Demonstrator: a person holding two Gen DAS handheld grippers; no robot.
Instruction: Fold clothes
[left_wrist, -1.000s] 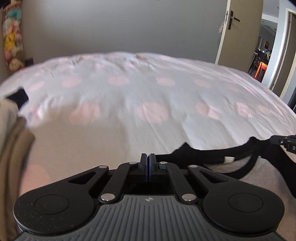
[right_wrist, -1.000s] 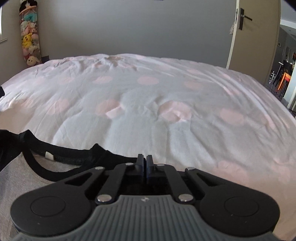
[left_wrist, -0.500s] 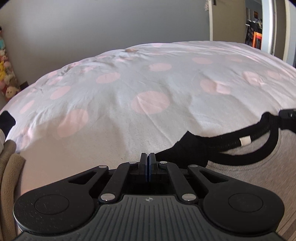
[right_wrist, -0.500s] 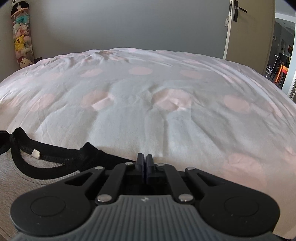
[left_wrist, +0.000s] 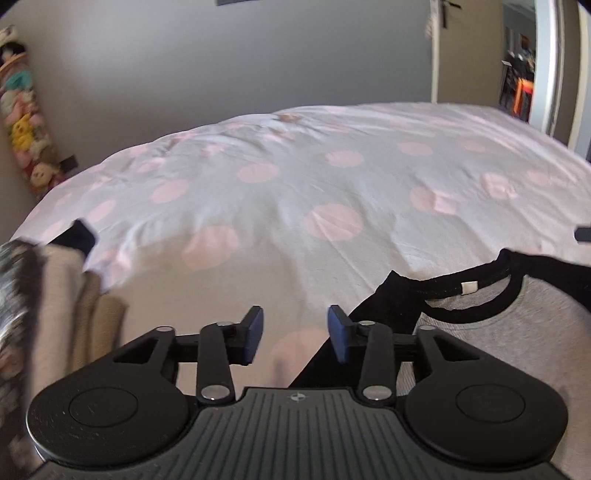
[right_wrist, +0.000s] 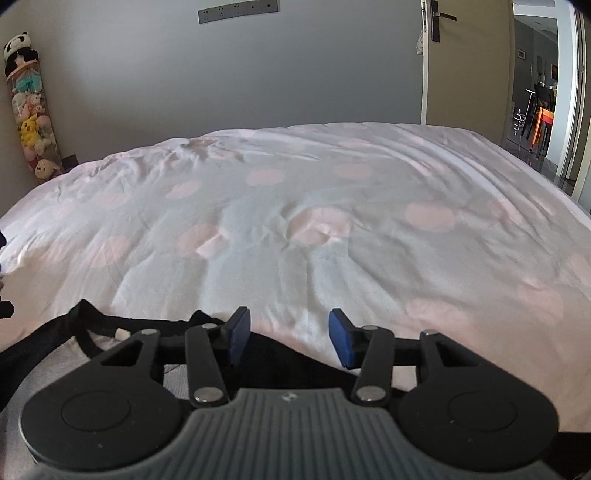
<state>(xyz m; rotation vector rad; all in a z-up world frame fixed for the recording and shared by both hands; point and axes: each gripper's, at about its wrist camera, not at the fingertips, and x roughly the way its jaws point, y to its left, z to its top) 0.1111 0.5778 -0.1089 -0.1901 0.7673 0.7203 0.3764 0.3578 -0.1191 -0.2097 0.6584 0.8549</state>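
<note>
**Both grippers open, shirt laid flat on bed**

Landmark: grey raglan T-shirt with black sleeves and collar (left_wrist: 535, 314), lying on the white duvet with pink dots (left_wrist: 295, 192). Left of it, a beige folded pile (left_wrist: 74, 295). Left gripper (left_wrist: 295, 334) is open, empty, over the shirt's left shoulder edge. Right gripper (right_wrist: 286, 338) is open, empty, over the right shoulder. Risk: the jaws may pinch duvet along with sleeve, or catch one layer only, skewing the fold.
</note>
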